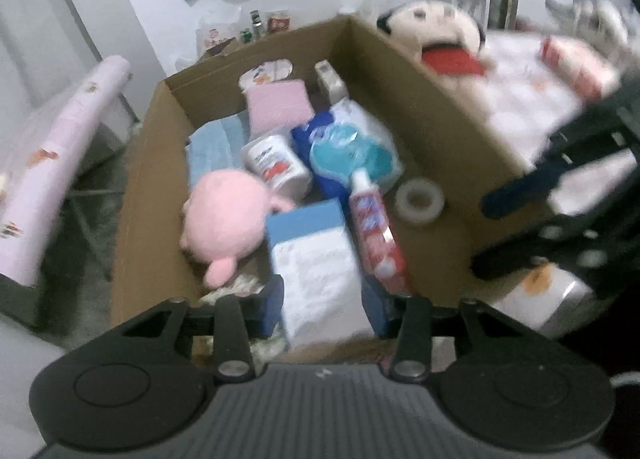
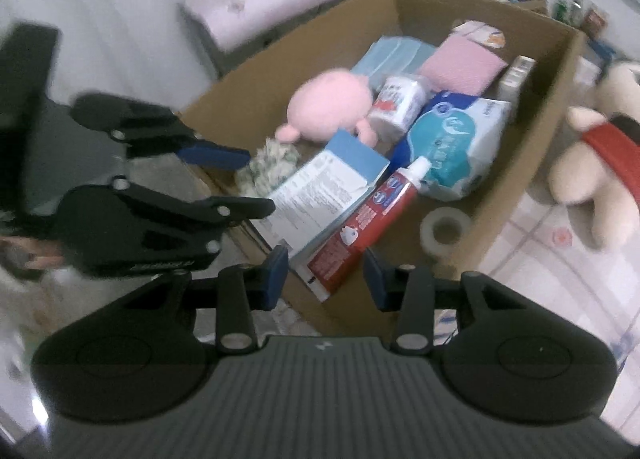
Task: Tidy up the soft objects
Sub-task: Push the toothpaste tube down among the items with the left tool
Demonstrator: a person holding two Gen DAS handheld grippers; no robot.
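A cardboard box (image 1: pixel 148 163) holds a pink plush toy (image 1: pixel 228 219), a blue-and-white carton (image 1: pixel 316 255), a toothpaste tube (image 1: pixel 376 231), a tissue pack (image 1: pixel 352 139), a pink cloth (image 1: pixel 278 103) and a tape roll (image 1: pixel 418 201). My left gripper (image 1: pixel 324 307) is open above the box's near edge, over the carton. My right gripper (image 2: pixel 326 273) is open above the box's near corner, over the toothpaste tube (image 2: pixel 360 227). The pink plush (image 2: pixel 328 103) lies further in. A white plush with a red collar (image 1: pixel 436 39) lies outside, on the bed beside the box.
A patterned bed cover (image 2: pixel 560 279) lies right of the box (image 2: pixel 532 131). A pink-covered folding frame (image 1: pixel 60 163) stands left of it. Small bottles (image 1: pixel 256 25) stand by the wall behind. The right gripper (image 1: pixel 568 195) shows at the left view's right edge.
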